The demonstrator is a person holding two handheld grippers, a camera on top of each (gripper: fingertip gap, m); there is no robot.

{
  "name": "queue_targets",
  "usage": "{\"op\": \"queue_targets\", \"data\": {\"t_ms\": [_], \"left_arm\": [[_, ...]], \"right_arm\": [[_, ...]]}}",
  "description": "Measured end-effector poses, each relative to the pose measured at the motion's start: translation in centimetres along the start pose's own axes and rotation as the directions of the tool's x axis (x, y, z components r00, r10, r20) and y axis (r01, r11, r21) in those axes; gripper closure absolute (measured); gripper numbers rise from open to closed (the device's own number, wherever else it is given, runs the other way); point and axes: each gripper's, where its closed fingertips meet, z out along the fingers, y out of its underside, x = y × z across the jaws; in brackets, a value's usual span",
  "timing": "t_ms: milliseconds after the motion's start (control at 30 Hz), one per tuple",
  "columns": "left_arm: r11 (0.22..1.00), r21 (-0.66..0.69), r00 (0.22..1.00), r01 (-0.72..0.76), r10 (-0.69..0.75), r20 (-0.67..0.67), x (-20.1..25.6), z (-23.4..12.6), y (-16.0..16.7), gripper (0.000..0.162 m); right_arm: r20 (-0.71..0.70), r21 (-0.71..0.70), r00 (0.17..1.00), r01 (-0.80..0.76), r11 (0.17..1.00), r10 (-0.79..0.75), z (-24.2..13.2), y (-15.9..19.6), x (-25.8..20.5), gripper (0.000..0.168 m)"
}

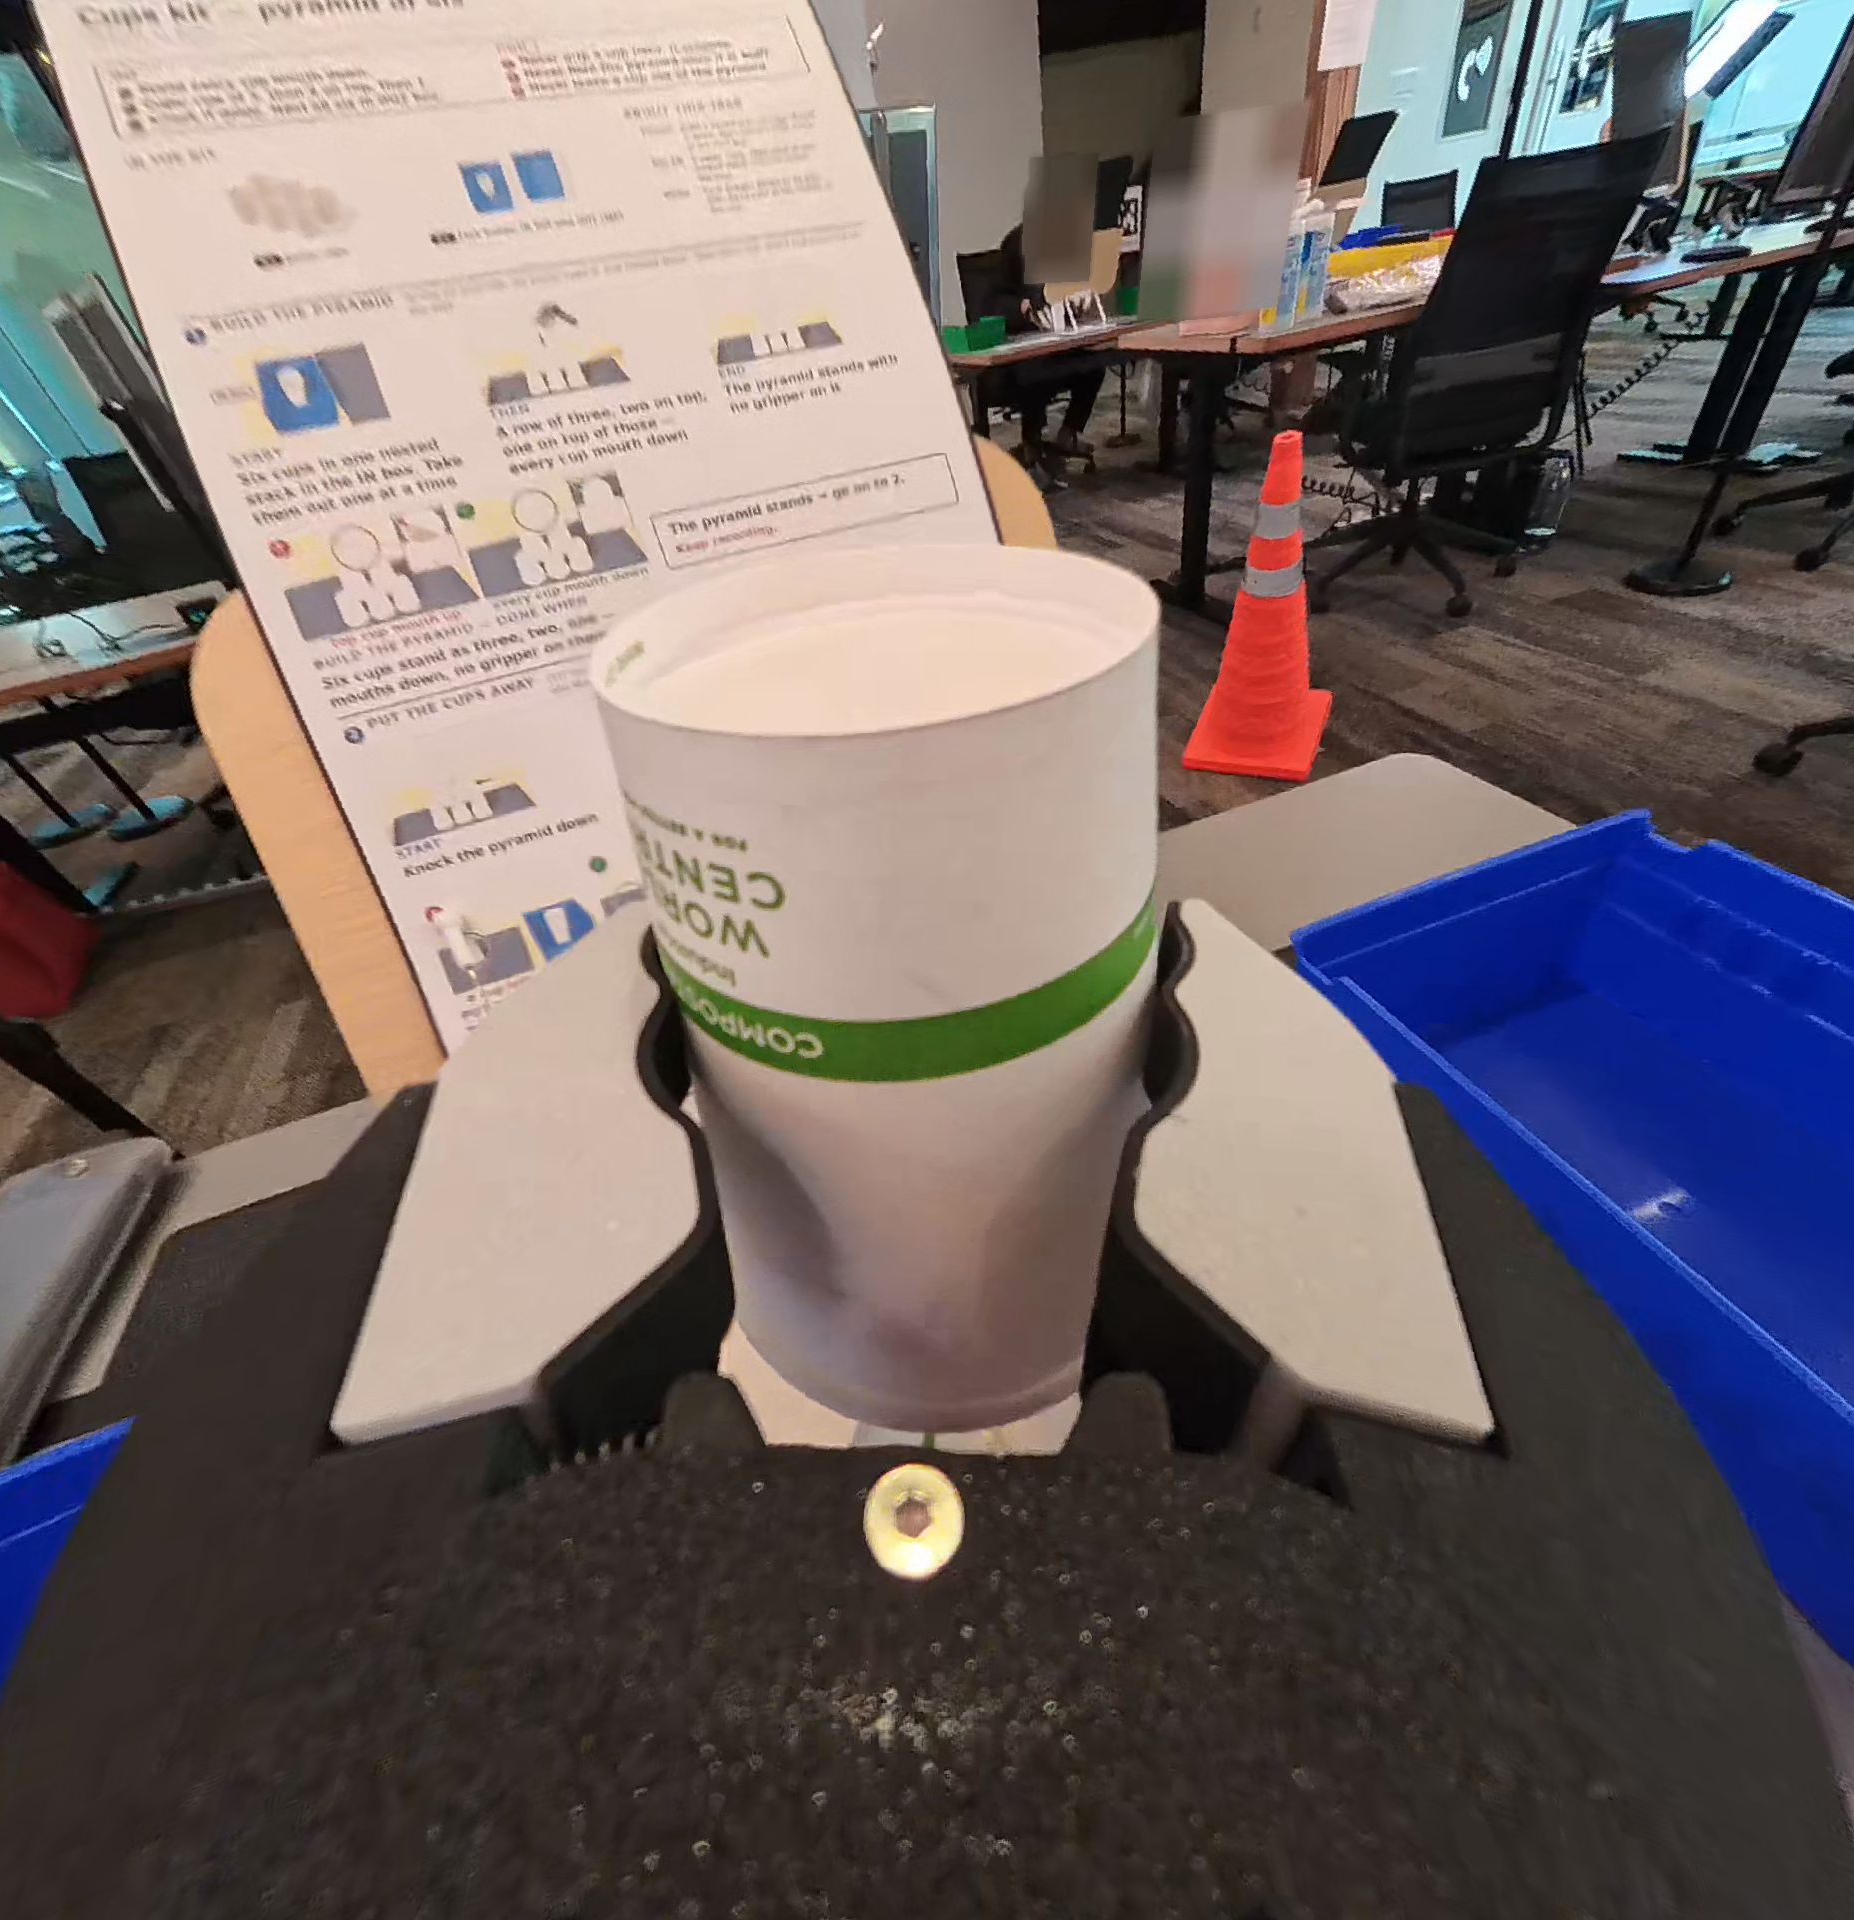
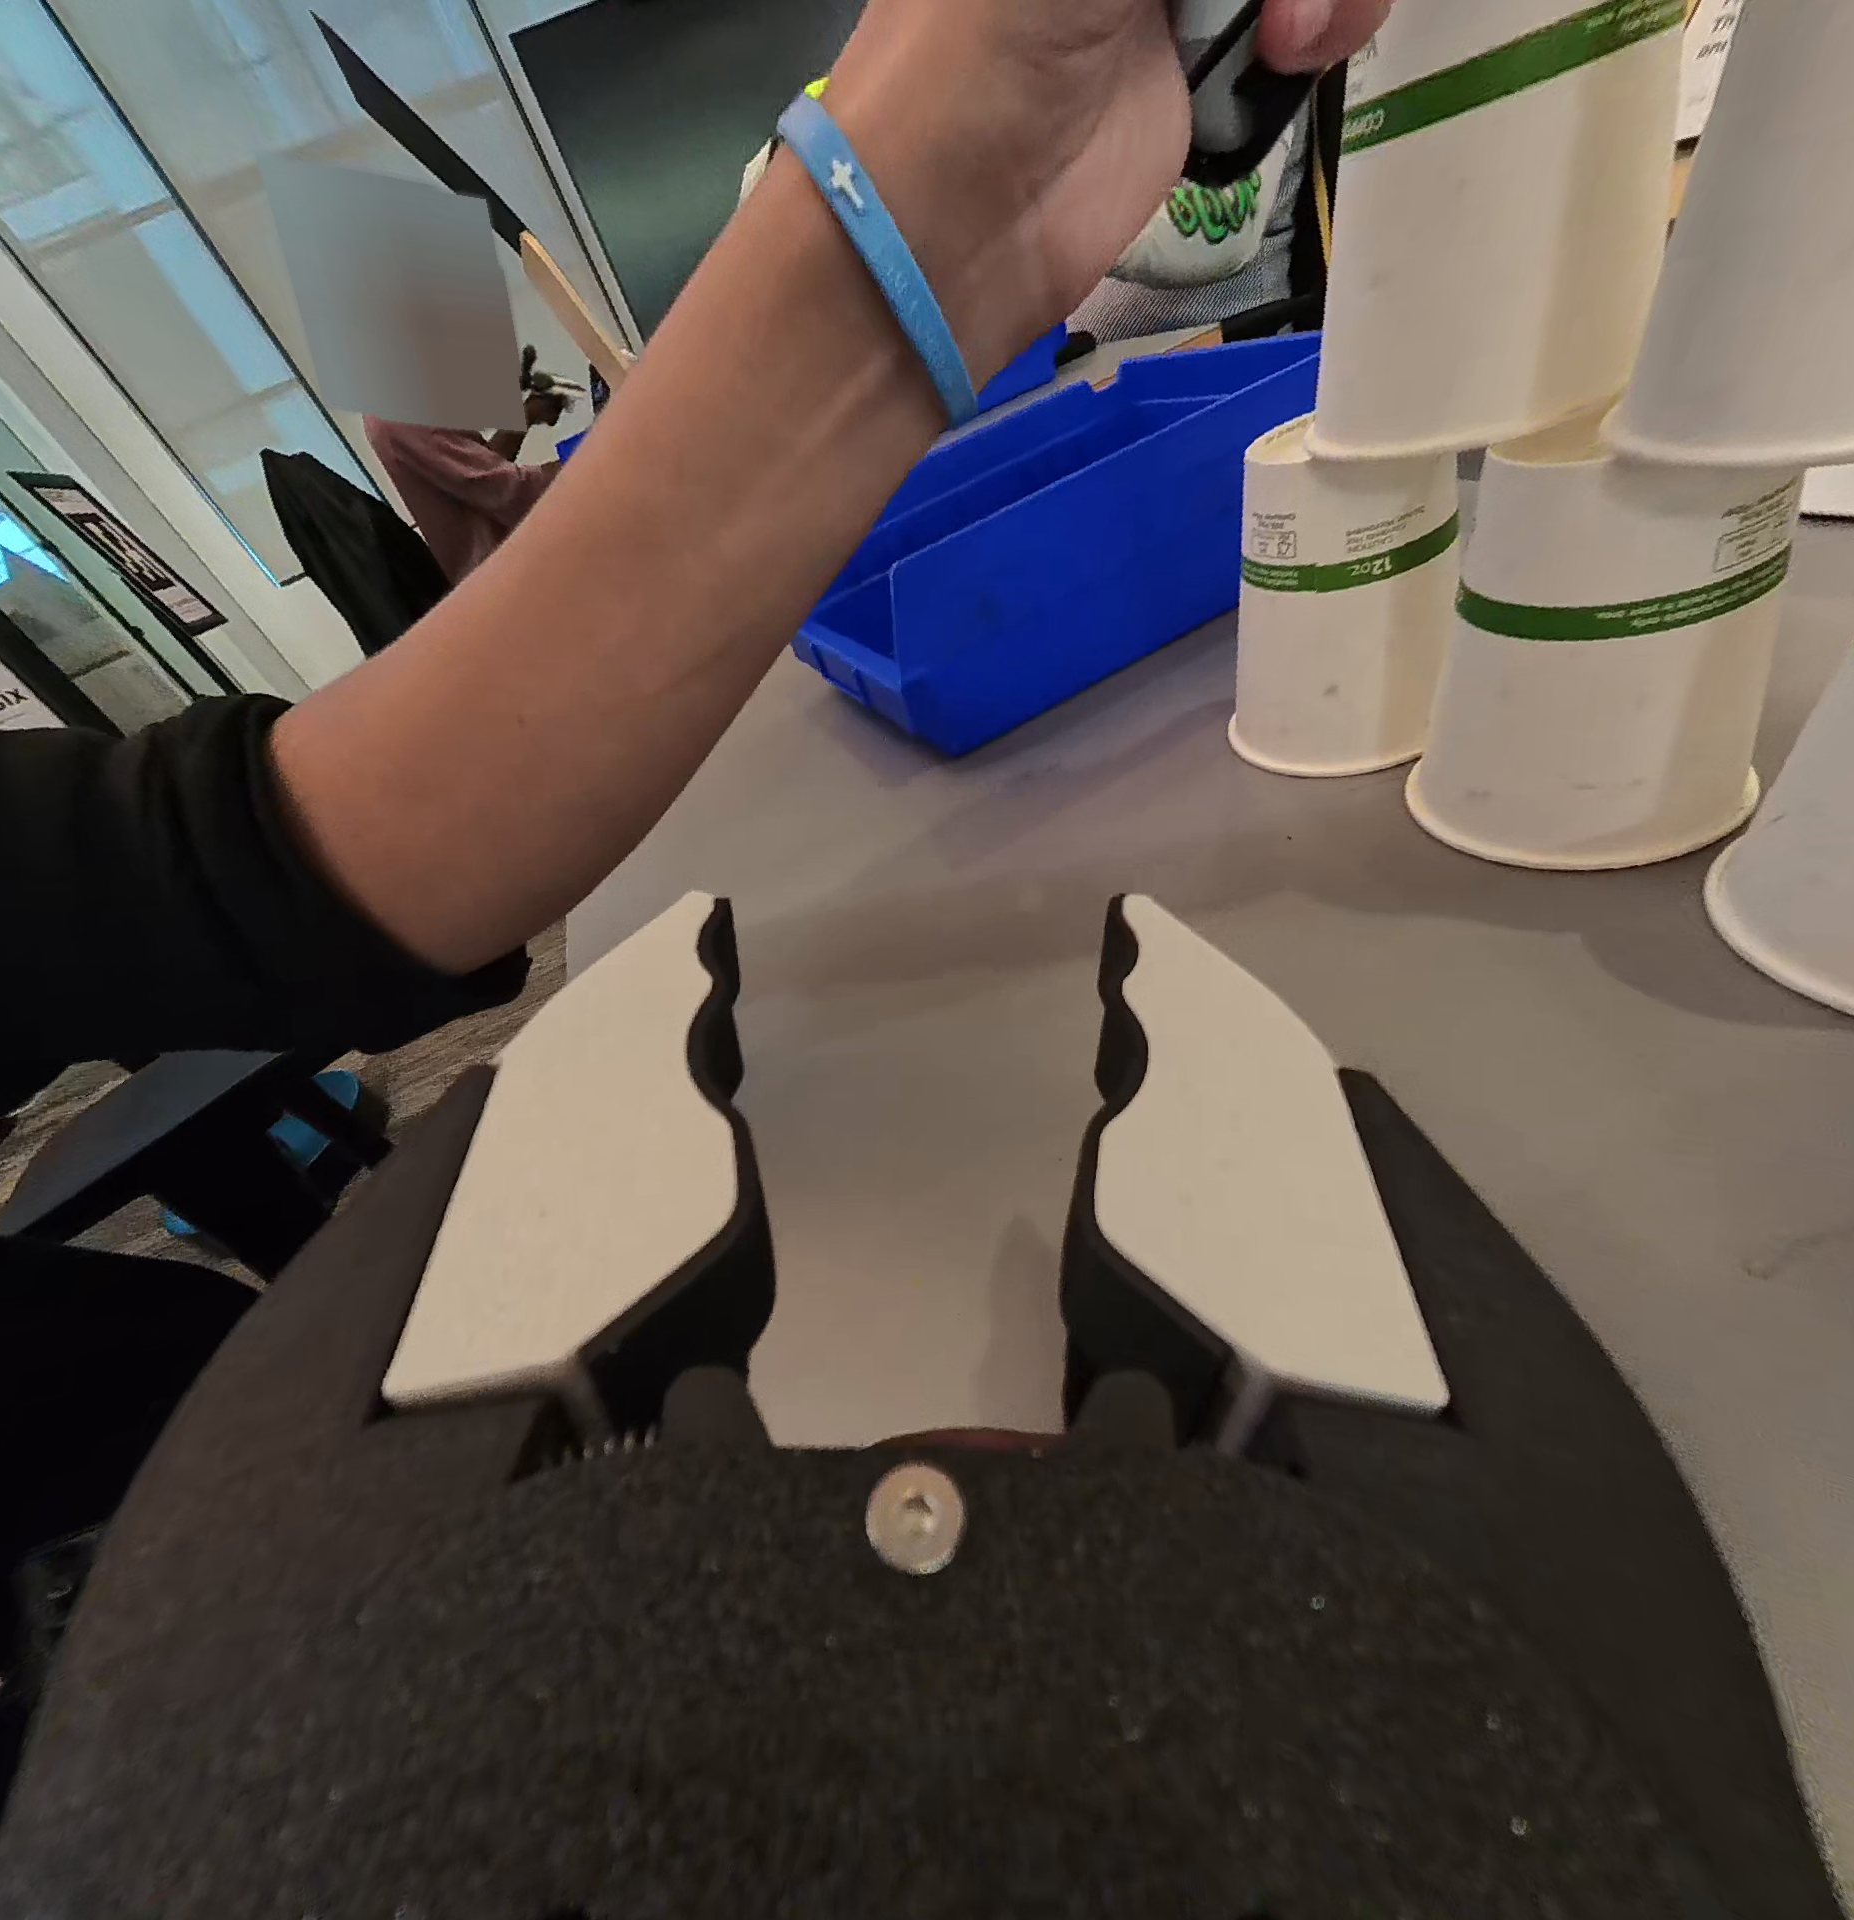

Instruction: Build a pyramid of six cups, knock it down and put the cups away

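Note:
My left gripper (image 1: 918, 925) is shut on a white paper cup (image 1: 881, 769) with a green band, held with its closed base up. In the right wrist view, five matching cups stand mouth down on the grey table (image 2: 1006, 831). Three form a bottom row (image 2: 1338, 634), (image 2: 1598, 675), (image 2: 1827, 831), and two rest on them (image 2: 1474, 229), (image 2: 1796, 208). My right gripper (image 2: 918, 912) is open and empty, low over the table to the left of the stack. A bare arm with a blue wristband (image 2: 881, 260) reaches across above it.
A blue bin (image 1: 1629, 1091) sits to the right of the held cup, and it also shows in the right wrist view (image 2: 1058, 540) behind the arm. A second blue edge (image 1: 29, 1507) is at lower left. A printed instruction sheet (image 1: 549, 416) leans behind. An orange cone (image 1: 1266, 623) stands on the floor.

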Motion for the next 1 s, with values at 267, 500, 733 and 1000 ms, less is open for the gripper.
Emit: {"op": "queue_targets", "data": {"t_ms": [267,500,733,1000], "left_arm": [[0.999,-0.048,1.000,-0.008,0.007,-0.028,0.3,0.5,1.0,0.072],[0.999,-0.032,0.997,-0.015,0.012,-0.078,0.0,-2.9,-0.3,0.064],[0.991,-0.106,0.981,0.076,-0.093,-0.169,-2.4,-13.1,4.6,0.078],[0.956,-0.192,0.961,0.223,-0.249,-0.123,0.3,-23.8,21.2,0.091]], "right_arm": [[0.017,-0.032,1.000,-0.001,0.999,0.002,0.4,0.7,-0.3,0.104],[0.002,-0.021,1.000,-0.005,1.000,0.005,0.1,0.5,0.2,0.103],[-0.273,0.061,0.959,0.102,0.993,-0.081,-1.9,-1.5,4.1,0.097],[-0.460,0.021,0.878,0.159,0.987,-0.131,-2.7,-1.0,5.0,0.099]]}}
